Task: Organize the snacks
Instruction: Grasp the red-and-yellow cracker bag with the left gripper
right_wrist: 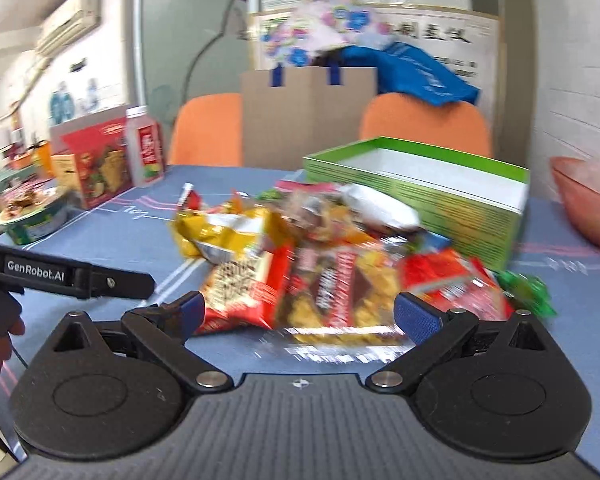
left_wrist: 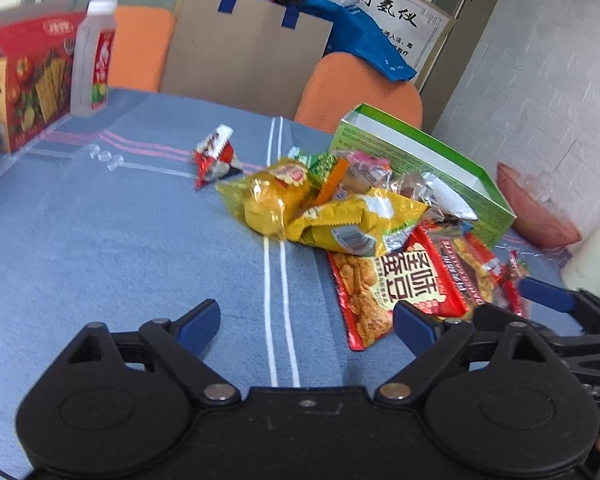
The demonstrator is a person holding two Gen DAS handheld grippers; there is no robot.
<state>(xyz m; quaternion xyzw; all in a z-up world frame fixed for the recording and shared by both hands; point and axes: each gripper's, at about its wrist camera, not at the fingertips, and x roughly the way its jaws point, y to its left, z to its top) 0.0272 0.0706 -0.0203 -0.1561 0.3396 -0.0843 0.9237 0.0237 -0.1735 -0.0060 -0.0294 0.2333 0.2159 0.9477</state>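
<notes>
A heap of snack packets (left_wrist: 340, 208) lies on the blue tablecloth beside an open green box (left_wrist: 424, 164). A red packet (left_wrist: 384, 288) lies at its near edge, and a small red and white packet (left_wrist: 216, 156) lies apart to the left. My left gripper (left_wrist: 306, 326) is open and empty, low over the cloth, left of the heap. In the right wrist view the heap (right_wrist: 320, 248) is blurred, in front of the green box (right_wrist: 424, 196). My right gripper (right_wrist: 296, 316) is open and empty, its fingers either side of a red and yellow packet (right_wrist: 340, 296).
A red cracker box (left_wrist: 24, 80) and a white bottle (left_wrist: 94, 56) stand at the far left. A pink bowl (left_wrist: 536, 208) sits right of the green box. Two orange chairs (left_wrist: 360, 92) and a cardboard bag (left_wrist: 244, 44) stand behind the table. A noodle cup (right_wrist: 32, 216) sits left.
</notes>
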